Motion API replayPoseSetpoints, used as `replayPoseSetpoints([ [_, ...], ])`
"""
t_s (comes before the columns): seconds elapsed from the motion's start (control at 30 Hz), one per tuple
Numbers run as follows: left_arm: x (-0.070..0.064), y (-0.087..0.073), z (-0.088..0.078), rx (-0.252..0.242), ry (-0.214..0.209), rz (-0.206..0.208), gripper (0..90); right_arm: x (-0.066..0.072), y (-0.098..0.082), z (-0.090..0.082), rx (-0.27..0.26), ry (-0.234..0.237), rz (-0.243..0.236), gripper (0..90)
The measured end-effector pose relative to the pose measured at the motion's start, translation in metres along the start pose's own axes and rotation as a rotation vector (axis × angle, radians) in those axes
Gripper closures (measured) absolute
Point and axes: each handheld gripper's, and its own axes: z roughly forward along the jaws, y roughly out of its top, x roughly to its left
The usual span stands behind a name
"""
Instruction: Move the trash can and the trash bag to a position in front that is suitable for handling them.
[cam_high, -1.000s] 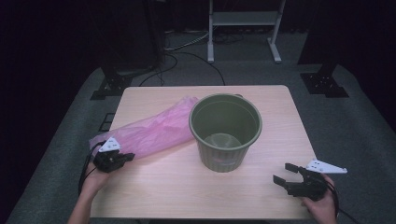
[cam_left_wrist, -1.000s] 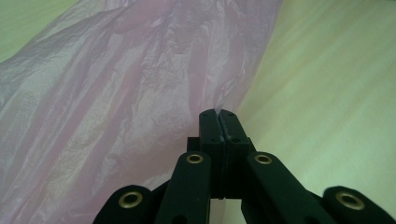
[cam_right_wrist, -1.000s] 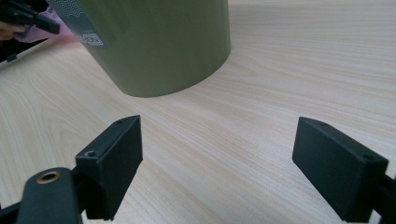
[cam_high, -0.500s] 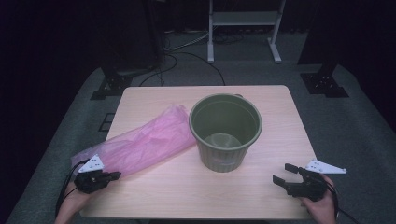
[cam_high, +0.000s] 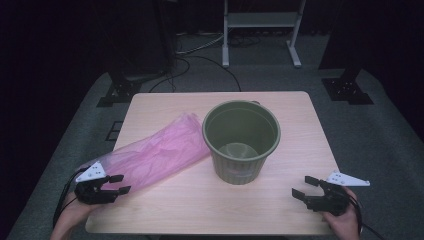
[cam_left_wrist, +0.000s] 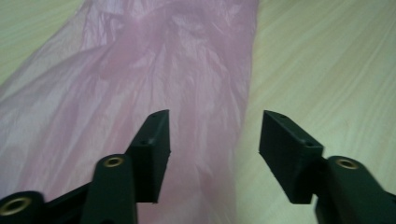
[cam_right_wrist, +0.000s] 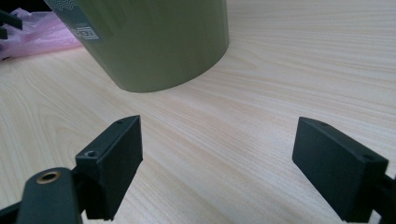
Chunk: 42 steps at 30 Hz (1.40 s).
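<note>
A pink plastic bag lies flat and stretched out on the wooden table, running from the front left corner up to the olive green bucket. The bucket stands upright and empty in the middle. My left gripper sits at the bag's near end; its jaws have just been opening and now stand apart. In the left gripper view the bag lies under and ahead of the left gripper, with no pad pressing on it. My right gripper rests open at the front right, facing the bucket with bare wood between its jaws.
Black stand feet and cables lie on the grey carpet behind the table, and a metal rack stands further back. Bare wood spreads along the front edge between the two grippers.
The left gripper pulled toward the front left corner, drawing the bag's near end out longer, then its jaws opened and let go of the bag. The right gripper kept still.
</note>
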Motion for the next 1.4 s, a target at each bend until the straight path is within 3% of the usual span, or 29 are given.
replayPoseSetpoints([
  [0.4,0.024,0.029,0.045,0.063,0.002,0.051,27.1,-0.001,-0.003,0.001,0.012,0.007,0.0,15.2],
  [0.6,0.035,0.031,0.062,0.106,0.003,0.043,25.4,-0.001,-0.003,0.003,0.024,0.011,-0.011,15.2],
  [0.9,0.038,0.023,0.075,0.146,0.001,0.038,25.1,-0.002,-0.004,0.002,0.018,0.012,-0.01,15.3],
  [1.07,0.037,0.023,0.076,0.141,0.008,0.042,27.0,-0.001,-0.004,0.002,0.018,0.011,-0.012,15.3],
  [1.4,0.039,0.022,0.074,0.112,0.014,0.036,43.4,0.001,-0.004,0.001,0.016,0.01,-0.015,15.3],
])
